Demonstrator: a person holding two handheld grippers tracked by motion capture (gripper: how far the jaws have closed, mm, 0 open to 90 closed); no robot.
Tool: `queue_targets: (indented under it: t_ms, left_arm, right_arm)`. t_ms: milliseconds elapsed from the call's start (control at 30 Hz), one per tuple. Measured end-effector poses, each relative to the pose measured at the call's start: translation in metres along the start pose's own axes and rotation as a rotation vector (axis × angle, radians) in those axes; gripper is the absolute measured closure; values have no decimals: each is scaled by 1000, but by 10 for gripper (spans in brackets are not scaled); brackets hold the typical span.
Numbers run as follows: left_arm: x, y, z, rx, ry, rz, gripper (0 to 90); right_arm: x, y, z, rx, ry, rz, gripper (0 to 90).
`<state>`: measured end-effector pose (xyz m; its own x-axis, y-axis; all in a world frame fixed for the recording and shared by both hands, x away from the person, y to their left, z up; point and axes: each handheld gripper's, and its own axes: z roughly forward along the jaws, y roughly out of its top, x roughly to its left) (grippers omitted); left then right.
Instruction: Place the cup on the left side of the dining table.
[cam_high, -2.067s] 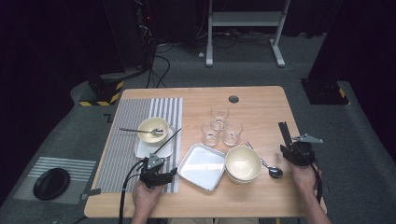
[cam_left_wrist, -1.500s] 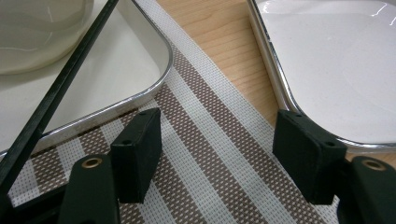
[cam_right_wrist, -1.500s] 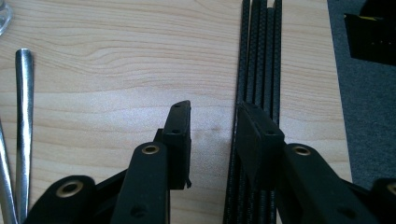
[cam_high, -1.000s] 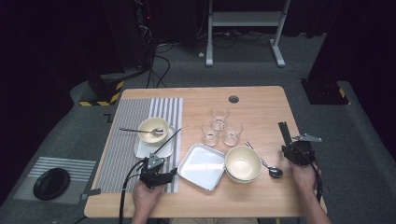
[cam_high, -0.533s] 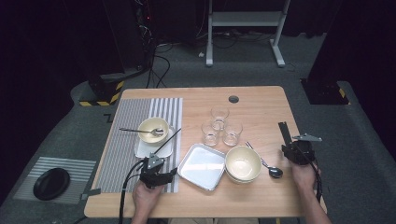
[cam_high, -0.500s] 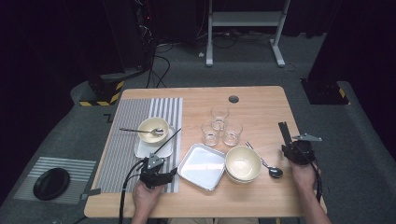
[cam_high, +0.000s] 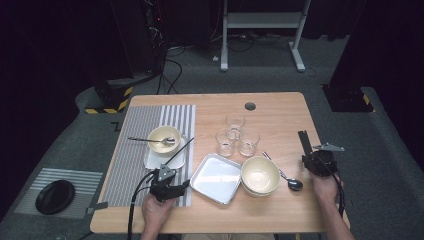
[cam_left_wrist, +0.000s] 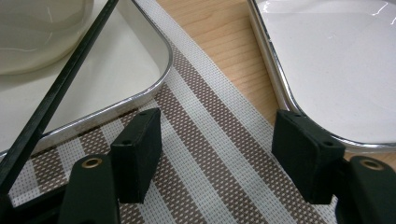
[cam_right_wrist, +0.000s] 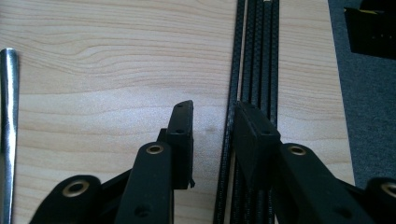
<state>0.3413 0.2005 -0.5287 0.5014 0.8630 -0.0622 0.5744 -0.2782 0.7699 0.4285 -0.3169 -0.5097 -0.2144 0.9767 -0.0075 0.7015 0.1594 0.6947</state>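
Table state, high view: light wooden table (cam_high: 280, 105), brown-and-white striped woven mat (cam_high: 135, 150) on its left half.

Left gripper (cam_left_wrist: 217, 135): at the near edge of the mat, held in the person's left hand (cam_high: 156, 210). Fingers stand wide apart. Only mat weave lies between them; the pads touch nothing. In the left gripper view the tips sit between two trays. The small white rectangular tray with a metal rim (cam_left_wrist: 93, 70) is to the left of them, and the larger square white tray with a silver rim (cam_left_wrist: 336, 60) is to the right. A long thin black stick (cam_left_wrist: 60, 88) crosses the small tray on a slant, just beside the left finger and apart from it. A small cream bowl (cam_high: 162, 137) sits on that tray with a metal spoon (cam_high: 150, 140) laid across its rim.

Right gripper (cam_right_wrist: 212, 112): at the right edge of the table, held in the person's right hand (cam_high: 325, 185), pointing towards the far side. The gap between the fingers is narrow. A flat bundle of thin black weave-patterned sticks (cam_right_wrist: 257, 46) lies on the wood, running near to far. Its left edge runs along the gap and the rest passes under the right finger. Neither pad presses on it. Whether that finger rests on the sticks: cannot tell.

Mid-table: a stack of cream bowls (cam_high: 260, 175) touches the square tray. A second metal spoon (cam_high: 287, 177) lies just to the right of the stack. Three clear glasses (cam_high: 235, 121) are clustered on the far side of it.
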Motion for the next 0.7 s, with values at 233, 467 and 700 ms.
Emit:
queue_targets:
  t_ms: [233, 467, 700]
  left_arm:
    - [0, 0, 0, -1, 1, 2, 336]
    - [0, 0, 0, -1, 3, 3, 336]
    - [0, 0, 0, 3, 4, 7, 336]
  right_arm:
    - [1, 0, 2, 4, 2, -4, 710]
    - [-1, 1, 4, 3, 8, -8, 726]
    - [-1, 3, 7, 15, 15, 0, 743]
